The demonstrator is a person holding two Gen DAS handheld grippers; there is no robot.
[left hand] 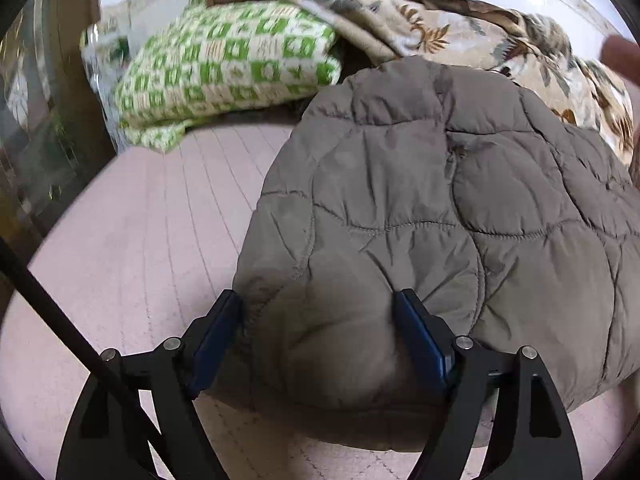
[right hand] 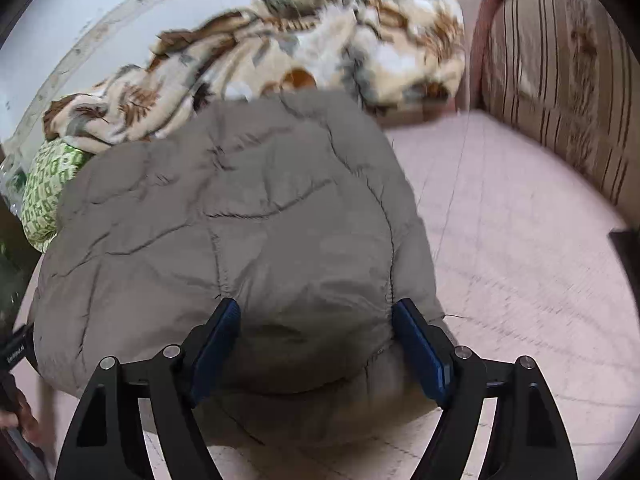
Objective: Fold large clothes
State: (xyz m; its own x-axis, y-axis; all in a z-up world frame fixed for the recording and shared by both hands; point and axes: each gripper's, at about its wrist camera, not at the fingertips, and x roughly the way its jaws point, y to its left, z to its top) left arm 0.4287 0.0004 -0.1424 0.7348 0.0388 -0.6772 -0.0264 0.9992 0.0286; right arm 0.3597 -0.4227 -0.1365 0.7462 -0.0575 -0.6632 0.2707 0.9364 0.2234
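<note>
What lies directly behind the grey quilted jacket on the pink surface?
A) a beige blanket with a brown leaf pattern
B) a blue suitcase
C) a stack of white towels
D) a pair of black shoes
A: the beige blanket with a brown leaf pattern lies crumpled just beyond the far edge of the grey quilted jacket.

Our left claw [left hand: 318,306] and right claw [right hand: 316,314] share black curved frames, blue ribbed pads [right hand: 218,350] and silver pivot screws [left hand: 173,344] (two a side).
</note>
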